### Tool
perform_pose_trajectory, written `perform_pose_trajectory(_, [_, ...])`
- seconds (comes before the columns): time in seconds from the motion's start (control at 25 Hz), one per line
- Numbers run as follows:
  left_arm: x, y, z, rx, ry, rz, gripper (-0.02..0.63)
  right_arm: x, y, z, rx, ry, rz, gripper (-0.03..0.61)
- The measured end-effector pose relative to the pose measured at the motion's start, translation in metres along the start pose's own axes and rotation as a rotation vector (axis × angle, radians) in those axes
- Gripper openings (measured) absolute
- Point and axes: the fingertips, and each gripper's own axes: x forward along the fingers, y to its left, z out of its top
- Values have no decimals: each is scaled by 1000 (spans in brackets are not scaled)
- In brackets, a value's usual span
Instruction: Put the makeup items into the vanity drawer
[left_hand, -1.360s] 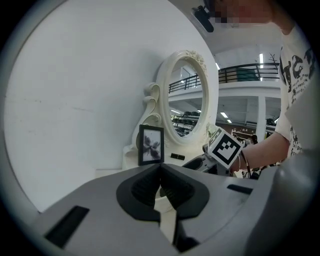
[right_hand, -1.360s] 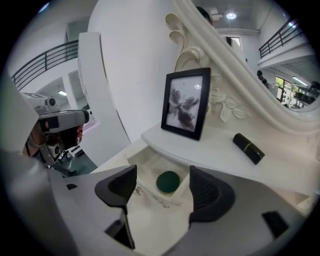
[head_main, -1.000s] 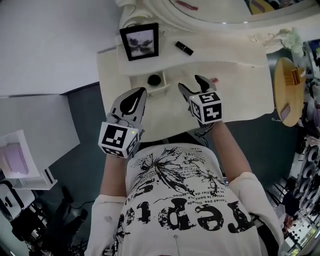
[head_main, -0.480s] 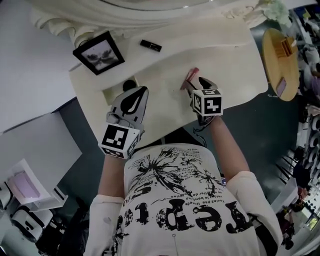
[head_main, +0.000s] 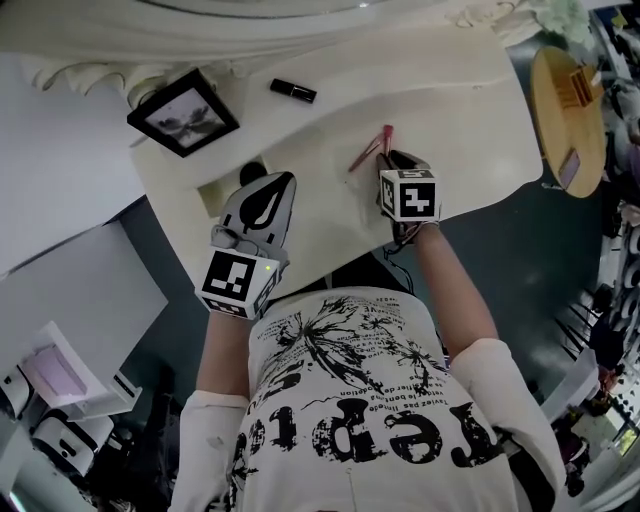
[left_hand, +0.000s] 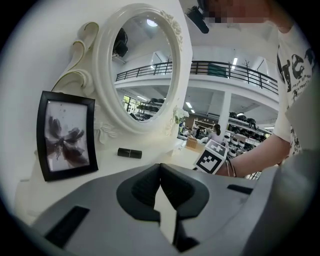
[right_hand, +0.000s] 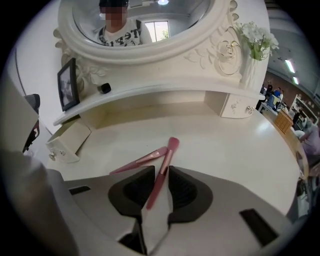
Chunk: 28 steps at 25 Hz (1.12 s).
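Two pink makeup brushes lie crossed on the cream vanity top (head_main: 470, 110). My right gripper (head_main: 392, 158) (right_hand: 161, 172) points steeply down at them. Its jaws have just been closing and now pinch the handle of one pink brush (right_hand: 161, 172) (head_main: 386, 137). The other brush (right_hand: 140, 161) (head_main: 364, 157) lies loose to its left. My left gripper (head_main: 278, 183) (left_hand: 160, 167) is shut on nothing and hovers near the open drawer (head_main: 212, 195) (right_hand: 67, 142). A black lipstick (head_main: 292, 91) (left_hand: 129, 153) rests on the upper shelf. By the left gripper's tips sits a black round item (head_main: 252, 173).
A black picture frame (head_main: 183, 112) (left_hand: 66, 135) leans on the shelf at the left, under the oval mirror (left_hand: 145, 65). A vase of white flowers (right_hand: 255, 42) and a small drawer unit (right_hand: 235, 105) stand at the right. A round wooden stool (head_main: 570, 100) is beside the vanity.
My right gripper has come down onto the brushes, and its jaws have narrowed around one. The left gripper stays shut near the drawer. The head view has swung, so the vanity looks tilted.
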Motion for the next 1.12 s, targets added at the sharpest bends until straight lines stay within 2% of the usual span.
perform_pose_trajectory(0.12, [2,-1,0,0,4,-2,12,0,2,-1,-8,16,14,61])
perform_pose_trajectory(0.24, [2,-1,3,5,-3,-2,12,-3,2,2,-15,19,5,61])
perform_pose_trajectory(0.4, [-2,-2,15,21,-33,5,12,-23,3,18,-24,-27,11,61])
perform_pose_trajectory(0.6, [-19,-2,29,44,-79,34,12,-50,30,46,-115,-95,57,61])
perform_pose_trajectory(0.84, [-57,7,37,51,-137,109,12,-80,99,73,-298,-162,214,61])
perform_pose_trajectory(1.12, [-117,24,28,23,-182,254,12,-95,198,71,-561,-173,434,61])
